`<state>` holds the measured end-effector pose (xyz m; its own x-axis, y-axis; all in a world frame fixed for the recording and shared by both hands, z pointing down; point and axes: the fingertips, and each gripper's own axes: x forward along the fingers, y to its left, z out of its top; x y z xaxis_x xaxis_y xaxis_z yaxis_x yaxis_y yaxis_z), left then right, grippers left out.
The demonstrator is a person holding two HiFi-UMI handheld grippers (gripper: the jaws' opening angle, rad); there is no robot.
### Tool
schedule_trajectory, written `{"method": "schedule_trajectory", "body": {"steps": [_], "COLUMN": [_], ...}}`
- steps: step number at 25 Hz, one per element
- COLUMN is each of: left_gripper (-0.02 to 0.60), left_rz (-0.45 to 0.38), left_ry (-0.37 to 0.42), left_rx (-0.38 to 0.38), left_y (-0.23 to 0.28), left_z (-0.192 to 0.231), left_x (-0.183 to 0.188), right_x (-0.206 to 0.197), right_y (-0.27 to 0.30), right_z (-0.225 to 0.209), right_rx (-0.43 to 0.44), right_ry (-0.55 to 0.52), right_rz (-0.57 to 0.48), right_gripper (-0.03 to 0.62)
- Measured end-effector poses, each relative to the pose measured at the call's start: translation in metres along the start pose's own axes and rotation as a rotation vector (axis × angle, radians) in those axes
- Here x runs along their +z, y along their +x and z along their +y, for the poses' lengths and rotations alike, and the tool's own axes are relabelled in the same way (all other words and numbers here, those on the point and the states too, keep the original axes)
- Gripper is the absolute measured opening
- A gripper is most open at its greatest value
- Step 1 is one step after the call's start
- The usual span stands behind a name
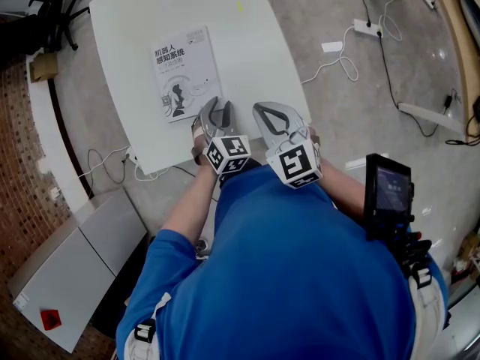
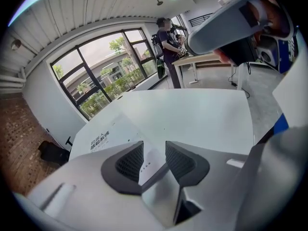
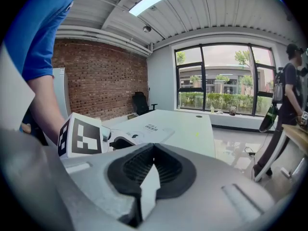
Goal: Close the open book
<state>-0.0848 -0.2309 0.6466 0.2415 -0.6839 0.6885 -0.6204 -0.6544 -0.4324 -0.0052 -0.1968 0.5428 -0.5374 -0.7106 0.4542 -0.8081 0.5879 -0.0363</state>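
Note:
A book (image 1: 186,72) lies flat and closed on the white table (image 1: 247,43), its white cover with dark print facing up. My left gripper (image 1: 217,111) hovers at the book's near right corner. In the left gripper view my left gripper (image 2: 154,150) stands open, and the book (image 2: 108,136) shows beyond and below the gap, with no pad pressing on it. My right gripper (image 1: 264,115) is to the right of the left one, over bare table near the front edge. It (image 3: 153,150) is shut with nothing between the pads; the book (image 3: 149,128) lies ahead on its left.
The table's front edge runs just under both grippers. On the floor to the right lie a power strip (image 1: 367,27) and cables; a grey cabinet (image 1: 75,268) stands at the lower left. A person (image 2: 168,44) stands at a far desk.

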Motion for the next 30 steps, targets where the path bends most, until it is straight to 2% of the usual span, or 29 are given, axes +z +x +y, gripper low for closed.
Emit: {"method": "schedule_trajectory", "body": {"steps": [17,20,25,30], "left_gripper": [0.150,0.127,0.052,0.012], "left_rz": [-0.006,-0.015,-0.041,-0.061], "left_ry": [-0.034,-0.020,-0.007,-0.031], "left_rx": [0.050,0.047,0.036,0.025], "left_y": [-0.009,-0.012,-0.020,-0.025], "left_z": [0.007,0.006,0.006,0.011], "left_x": [-0.006,-0.003,0.004,0.008], "right_x": [0.000,-0.001,0.002,-0.003], "right_y": [0.016,0.018,0.021,0.023], "right_z": [0.006,0.007,0.010,0.009], "right_rx": [0.044,0.049,0.058,0.053], "right_ry": [-0.024,-0.027,-0.031,-0.039], "right_rz": [-0.002,0.006,0.005,0.036], "right_gripper": [0.003,0.003,0.003,0.003]}}
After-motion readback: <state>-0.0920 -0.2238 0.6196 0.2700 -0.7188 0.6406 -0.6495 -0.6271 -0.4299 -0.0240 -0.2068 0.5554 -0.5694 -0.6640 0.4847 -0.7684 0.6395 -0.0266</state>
